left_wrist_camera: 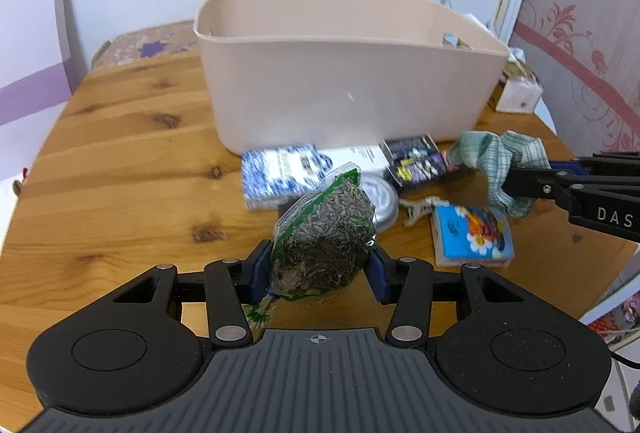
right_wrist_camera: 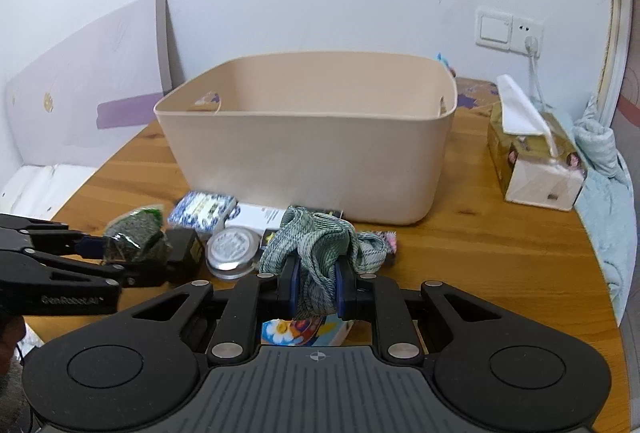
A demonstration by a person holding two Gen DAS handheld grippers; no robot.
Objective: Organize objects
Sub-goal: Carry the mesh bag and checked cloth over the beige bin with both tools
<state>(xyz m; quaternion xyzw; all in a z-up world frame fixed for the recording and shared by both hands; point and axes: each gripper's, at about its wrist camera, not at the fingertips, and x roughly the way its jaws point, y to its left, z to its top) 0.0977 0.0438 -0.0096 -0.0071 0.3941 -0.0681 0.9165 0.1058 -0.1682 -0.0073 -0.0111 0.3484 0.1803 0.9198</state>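
My left gripper (left_wrist_camera: 318, 267) is shut on a clear bag of dark seeds (left_wrist_camera: 324, 237), held above the wooden table (left_wrist_camera: 120, 161). The same bag of seeds (right_wrist_camera: 134, 235) shows at the left of the right wrist view. My right gripper (right_wrist_camera: 316, 291) is shut on a bunched green cloth (right_wrist_camera: 320, 245), and that green cloth (left_wrist_camera: 500, 161) hangs at the right of the left wrist view. A beige bin (left_wrist_camera: 348, 73) stands open behind both; the bin (right_wrist_camera: 312, 141) looks mostly bare inside. Loose items lie before it.
On the table in front of the bin lie a blue-white packet (left_wrist_camera: 280, 177), a round tin (right_wrist_camera: 232, 249), a box of batteries (left_wrist_camera: 416, 159), a colourful sponge (left_wrist_camera: 472, 233) and a small toy (left_wrist_camera: 416, 209). A tissue box (right_wrist_camera: 536, 161) stands at the right.
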